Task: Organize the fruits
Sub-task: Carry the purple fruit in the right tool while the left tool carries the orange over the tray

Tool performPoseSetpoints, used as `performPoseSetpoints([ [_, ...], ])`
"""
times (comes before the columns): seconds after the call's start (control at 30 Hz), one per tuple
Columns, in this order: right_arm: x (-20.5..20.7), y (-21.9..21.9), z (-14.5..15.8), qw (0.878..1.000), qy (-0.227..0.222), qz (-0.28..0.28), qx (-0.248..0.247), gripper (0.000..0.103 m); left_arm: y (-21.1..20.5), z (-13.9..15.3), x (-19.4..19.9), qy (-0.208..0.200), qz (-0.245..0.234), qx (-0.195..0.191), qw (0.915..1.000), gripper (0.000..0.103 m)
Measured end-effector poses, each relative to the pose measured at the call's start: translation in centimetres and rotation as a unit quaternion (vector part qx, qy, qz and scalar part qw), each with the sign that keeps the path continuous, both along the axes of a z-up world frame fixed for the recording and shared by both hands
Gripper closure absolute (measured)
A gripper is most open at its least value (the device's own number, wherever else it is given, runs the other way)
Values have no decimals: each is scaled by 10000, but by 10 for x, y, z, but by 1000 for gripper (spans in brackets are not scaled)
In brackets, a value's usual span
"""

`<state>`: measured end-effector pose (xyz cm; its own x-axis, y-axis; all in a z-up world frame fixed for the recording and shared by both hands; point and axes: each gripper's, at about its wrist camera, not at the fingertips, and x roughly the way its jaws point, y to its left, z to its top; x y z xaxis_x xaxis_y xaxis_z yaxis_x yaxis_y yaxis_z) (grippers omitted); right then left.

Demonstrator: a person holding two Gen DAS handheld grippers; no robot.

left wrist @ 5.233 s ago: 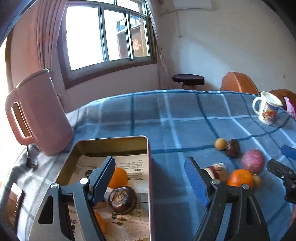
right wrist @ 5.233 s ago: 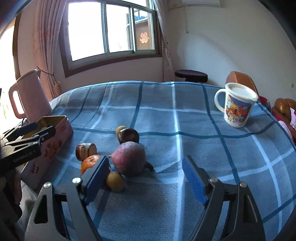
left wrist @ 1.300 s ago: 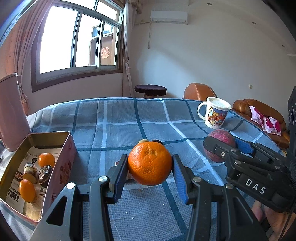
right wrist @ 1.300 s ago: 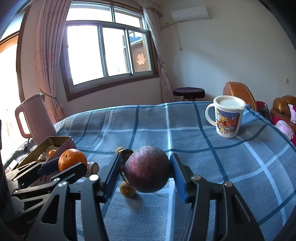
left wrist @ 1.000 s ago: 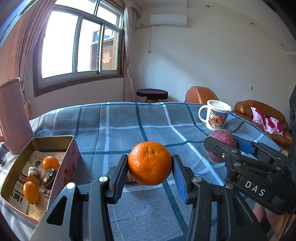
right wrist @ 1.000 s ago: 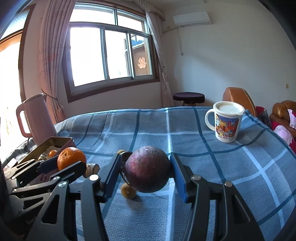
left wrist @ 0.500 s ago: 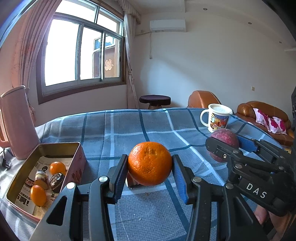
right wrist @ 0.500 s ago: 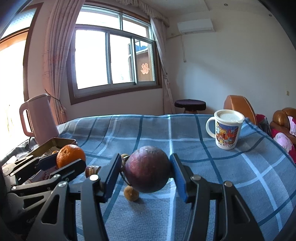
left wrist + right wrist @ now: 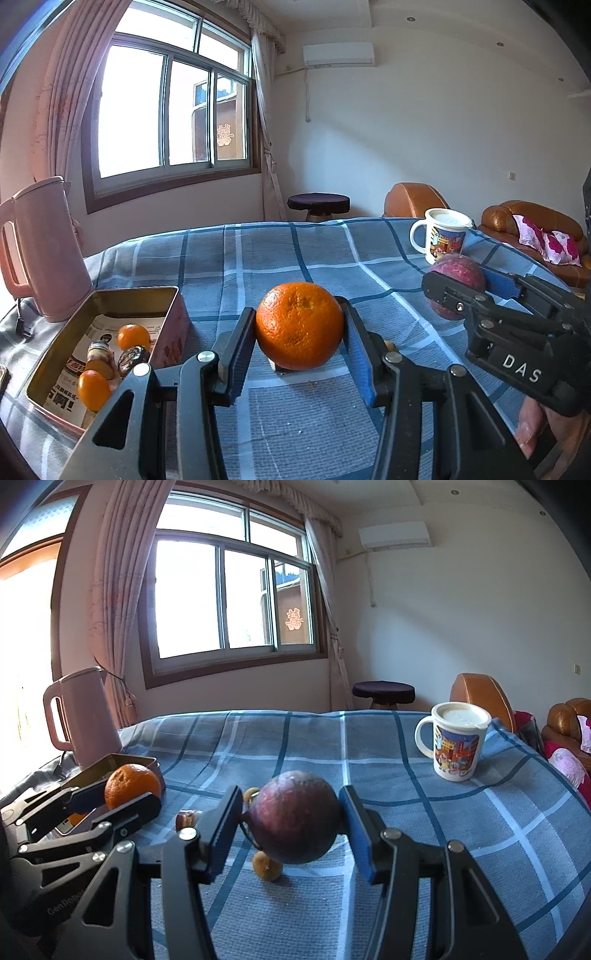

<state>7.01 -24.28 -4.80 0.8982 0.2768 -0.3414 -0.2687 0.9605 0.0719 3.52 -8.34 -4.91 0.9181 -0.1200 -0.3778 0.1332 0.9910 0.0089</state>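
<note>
Now left tongs [image 9: 300,328] clamp orange [image 9: 299,325]; right tongs [image 9: 291,818] clamp purple fruit [image 9: 295,816].

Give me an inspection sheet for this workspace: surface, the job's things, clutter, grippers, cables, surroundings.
Surface: table under a blue plaid cloth.
Job's things: open metal tin at the left holding small fruits; orange and purple fruit both lifted; small brown fruits loose on the cloth.
Clutter: pink kettle; lidded cartoon mug.
Grippers: left gripper shut on the orange; right gripper shut on the purple fruit.
Cables: dark cord beside the kettle.
Surroundings: window, stool, brown sofa, air conditioner.
</note>
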Motion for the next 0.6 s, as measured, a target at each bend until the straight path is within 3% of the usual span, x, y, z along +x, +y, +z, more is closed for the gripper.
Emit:
performPoseSetpoints([
  [0.17,3,-2,-1,9998,136,61,160,46,7,1,-1,23,27,-14,10000,54],
  [0.6,4,37,2,9991,274,246,-198,46,40,10,-6,-40,290,-97,9995,54],
])
